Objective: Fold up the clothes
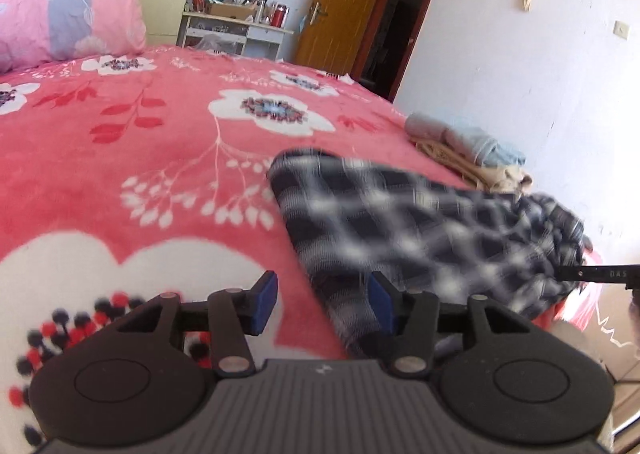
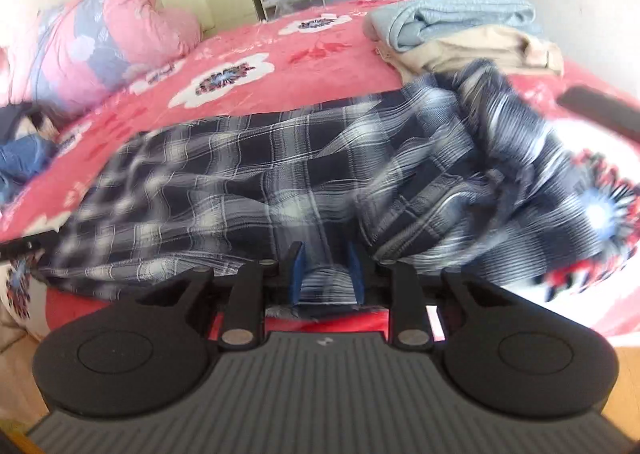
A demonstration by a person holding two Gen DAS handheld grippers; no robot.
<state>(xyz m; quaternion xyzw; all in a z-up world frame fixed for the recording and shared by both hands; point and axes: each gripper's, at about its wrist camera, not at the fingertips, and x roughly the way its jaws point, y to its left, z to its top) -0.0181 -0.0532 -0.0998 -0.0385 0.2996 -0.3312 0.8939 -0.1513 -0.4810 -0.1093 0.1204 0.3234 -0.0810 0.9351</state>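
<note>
The right tongs (image 2: pixel 325 270) are pinching the plaid shirt's (image 2: pixel 280 174) hem while the left tongs (image 1: pixel 323 304) are gaping empty, risking a lopsided, bunching fold.

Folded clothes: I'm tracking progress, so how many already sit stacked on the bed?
2 visible: a light blue garment on top, and a beige garment beneath it, stacked at the bed's far edge beyond the plaid shirt. More may be hidden underneath.
</note>
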